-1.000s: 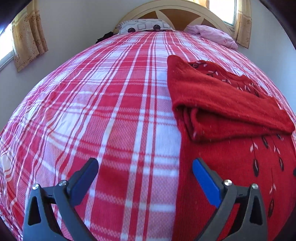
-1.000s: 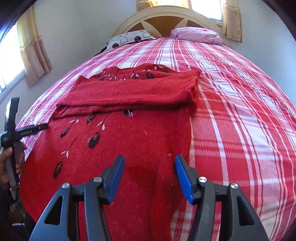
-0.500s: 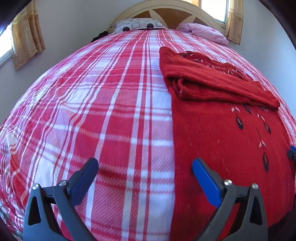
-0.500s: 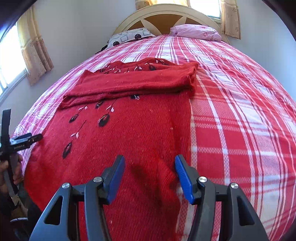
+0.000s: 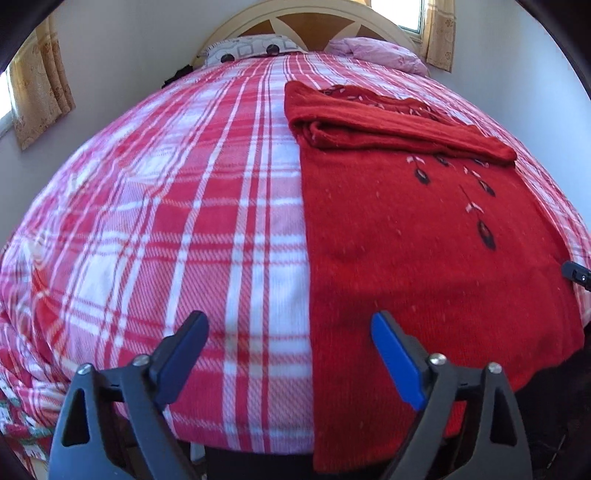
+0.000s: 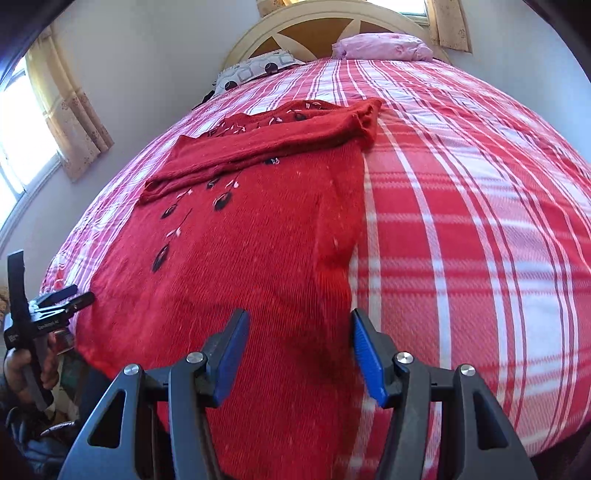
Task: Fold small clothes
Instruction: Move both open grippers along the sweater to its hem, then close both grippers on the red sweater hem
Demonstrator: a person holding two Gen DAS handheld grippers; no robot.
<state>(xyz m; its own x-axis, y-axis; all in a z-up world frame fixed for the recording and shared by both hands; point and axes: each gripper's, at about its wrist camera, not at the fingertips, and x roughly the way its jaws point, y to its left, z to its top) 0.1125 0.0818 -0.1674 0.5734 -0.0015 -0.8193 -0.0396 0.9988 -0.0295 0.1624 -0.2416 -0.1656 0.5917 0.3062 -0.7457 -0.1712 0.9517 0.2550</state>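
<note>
Red sweater (image 5: 417, 258): knitted, with a dark leaf pattern, lying flat on the plaid bedspread (image 5: 166, 221), its sleeves already folded across the chest in a band near the collar, its hem hanging a little over the near edge of the bed. Left gripper (image 5: 286, 354): above the sweater's left edge near the hem, one finger over the knit and one over the bedspread, jaws wide but closing, nothing pressed between them. Right gripper (image 6: 297, 354): above the sweater's right edge near the hem, jaws partly apart, cloth beneath them but not pinched. Step in hand, as judged: taking the two hem corners to carry the lower half up toward the collar. Advice: pinch both layers right at each corner, at matching points, lift together and level, lay the hem square on the sleeve band. Hazard: the overhanging hem may slip off, and a single-layer grab would skew the fold. Surroundings: patterned pillow (image 6: 255, 68) and pink pillow (image 6: 382, 46) at the headboard (image 6: 325, 26), curtains (image 6: 70, 110) on the wall, all well apart; nothing blocks the way.
</note>
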